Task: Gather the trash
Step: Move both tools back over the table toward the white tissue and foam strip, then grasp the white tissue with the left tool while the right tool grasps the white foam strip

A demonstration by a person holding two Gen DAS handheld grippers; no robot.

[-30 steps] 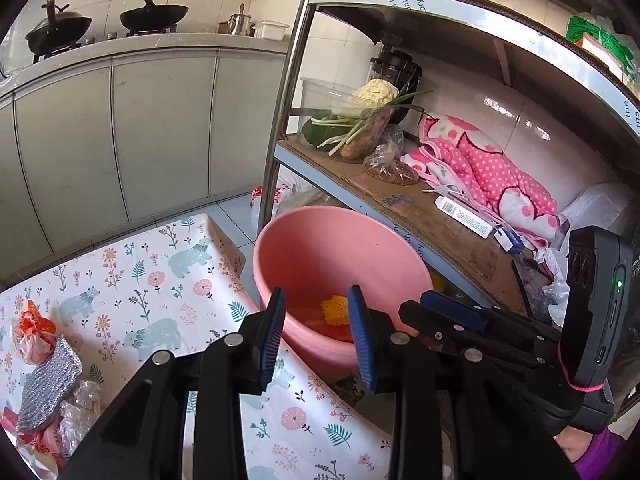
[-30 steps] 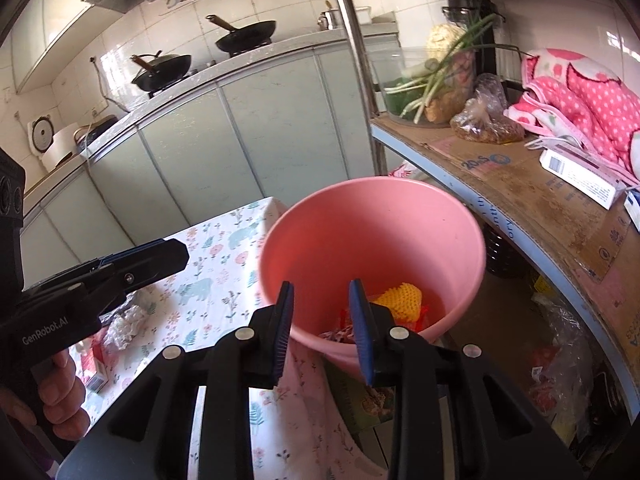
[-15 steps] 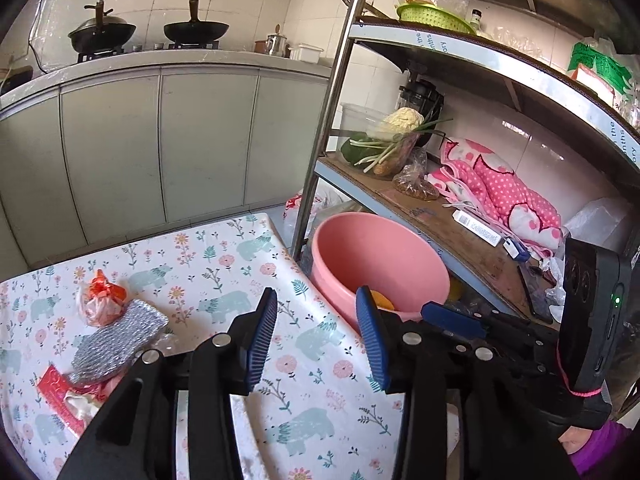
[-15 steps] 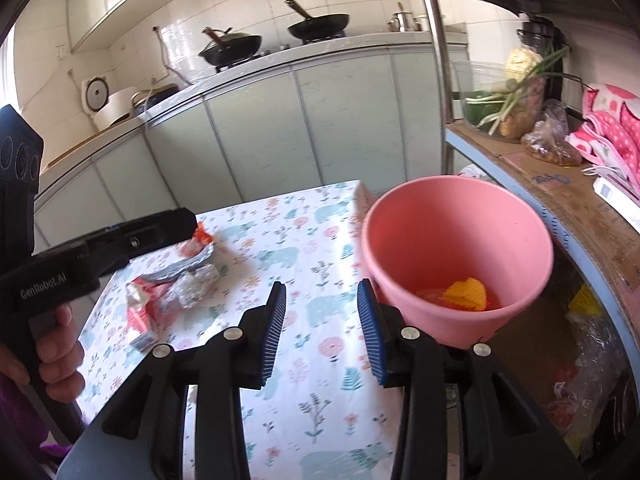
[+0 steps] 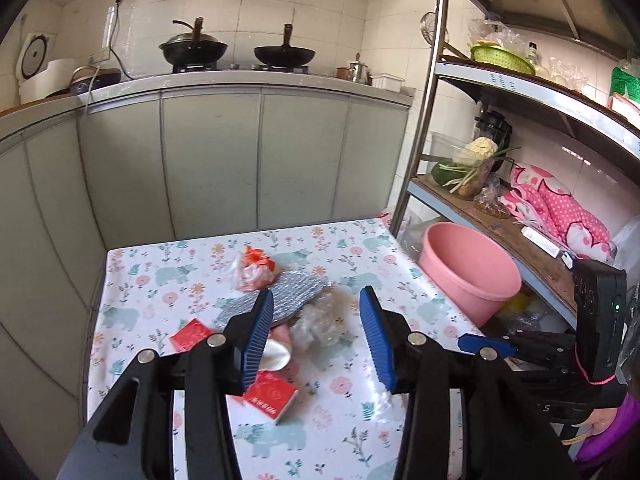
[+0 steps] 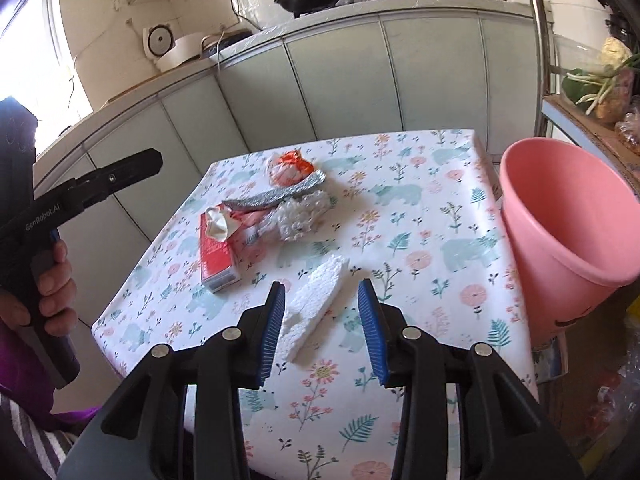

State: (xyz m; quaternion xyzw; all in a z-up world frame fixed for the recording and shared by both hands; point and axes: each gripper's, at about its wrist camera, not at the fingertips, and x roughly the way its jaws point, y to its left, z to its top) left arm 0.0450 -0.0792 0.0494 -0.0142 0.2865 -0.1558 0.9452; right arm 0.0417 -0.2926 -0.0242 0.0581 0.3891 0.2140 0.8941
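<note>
Both grippers have pulled back from over the pink bucket (image 6: 568, 216) and now face the trash pile on the floral table (image 6: 420, 240); jaws have also spread wider than a second ago. Right gripper (image 6: 322, 320) open, empty, with the white foam slab (image 6: 312, 304) lying flat on the table right between its fingers, not yet touched. Left gripper (image 5: 316, 336) open, empty, hovering above the clump of clear crumpled plastic (image 5: 320, 320).

Rest of the trash, relative to the foam slab: red carton (image 6: 216, 252) just to the left of it, white crumpled wrapper (image 6: 218, 222) on the carton's far end, silver foil pouch (image 6: 276, 196) and orange-tied bag (image 6: 290, 170) farther back toward the cabinets. Bucket stands off the table's right edge, well apart from the slab, rim about level with the tabletop.

Likely next step: close on the foam and carry it to the bucket.

Risks:
- foam is thin and flat, so the fingers may scrape the cloth and skate over it, or crush or snap it if the squeeze is hard
- light piece, so a loose pinch could drop it short of the bucket
- left gripper working the clump could drag the neighbouring carton or pouch along
</note>
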